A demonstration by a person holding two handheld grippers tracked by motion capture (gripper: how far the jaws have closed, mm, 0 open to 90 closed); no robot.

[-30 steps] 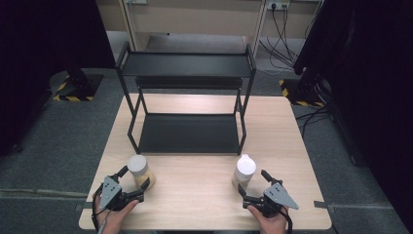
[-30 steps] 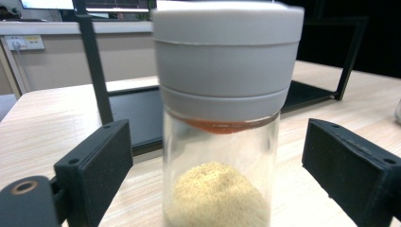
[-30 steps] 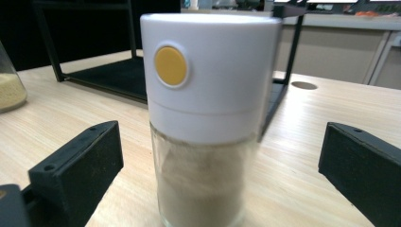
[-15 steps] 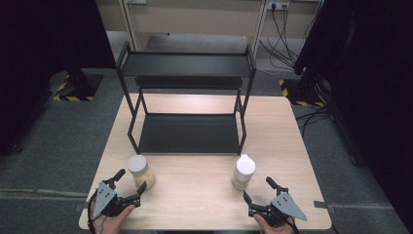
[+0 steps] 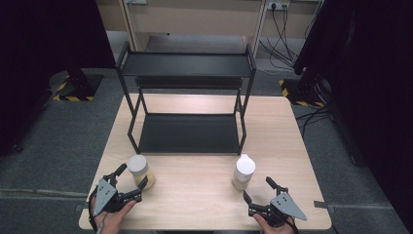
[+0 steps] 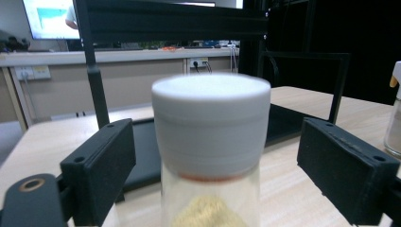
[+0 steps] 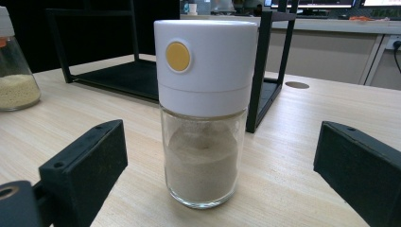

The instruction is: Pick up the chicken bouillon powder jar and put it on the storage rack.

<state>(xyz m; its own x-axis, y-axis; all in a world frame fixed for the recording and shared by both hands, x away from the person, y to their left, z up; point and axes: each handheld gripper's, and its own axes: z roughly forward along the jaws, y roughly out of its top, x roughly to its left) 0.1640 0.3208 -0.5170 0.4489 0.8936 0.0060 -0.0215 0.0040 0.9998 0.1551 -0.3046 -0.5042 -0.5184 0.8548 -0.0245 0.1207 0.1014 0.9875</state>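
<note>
Two tools spread wide, left tool [image 5: 130,179] flanking jar [image 5: 139,169], right tool [image 5: 256,191] behind shaker [image 5: 243,171]

we find no text, label, brand or number that can be read in any of the views. the white-capped jar [image 7: 204,113] in the right gripper view bears a plain yellow round dot on its cap, with no writing on it. the other jar [image 6: 211,151], close up in the left gripper view, shows a blank white cap. a screen [image 6: 49,19] far behind it carries a bright picture too blurred for us to make out any words. on the floor in the high view, yellow-and-black striped hazard markings [image 5: 73,97] sit at the feet of dark stands, a sign without lettering.
</note>
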